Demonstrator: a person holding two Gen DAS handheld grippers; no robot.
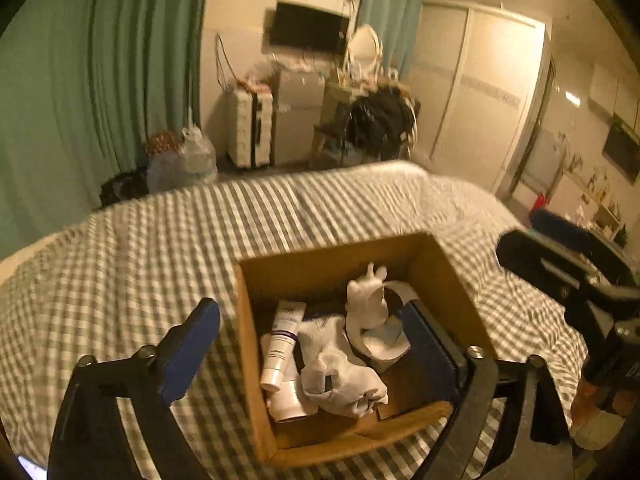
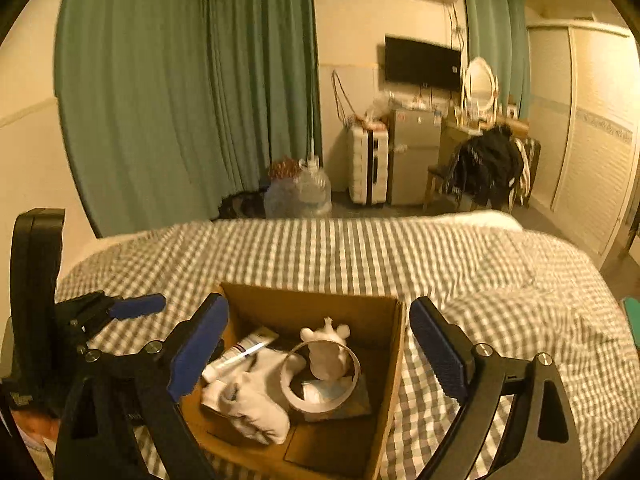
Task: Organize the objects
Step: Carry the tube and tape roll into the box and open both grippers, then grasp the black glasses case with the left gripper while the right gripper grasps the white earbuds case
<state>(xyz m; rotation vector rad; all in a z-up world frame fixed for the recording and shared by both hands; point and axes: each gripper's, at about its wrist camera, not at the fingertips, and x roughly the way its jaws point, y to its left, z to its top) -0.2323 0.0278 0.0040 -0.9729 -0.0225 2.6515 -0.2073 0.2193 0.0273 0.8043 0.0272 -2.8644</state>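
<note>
Now both grippers hang over the cardboard box (image 1: 440,276) on the checked bed cover (image 1: 160,248). Left gripper (image 1: 316,340) spread wide, nothing betw. its pads; right gripper (image 2: 320,348) likewise spread, empty.

Box contents: white tube (image 1: 282,340) along the left wall, long axis running front-to-back; crumpled white cloth (image 1: 340,376) mid; white figurine (image 1: 366,300) upright inside a white ring (image 2: 320,376), toward the far right.

Right gripper straddles the box almost squarely, so prob. the nearer one for anything inside. Box walls crowd any reach; open bed all round, far edge well apart.
</note>
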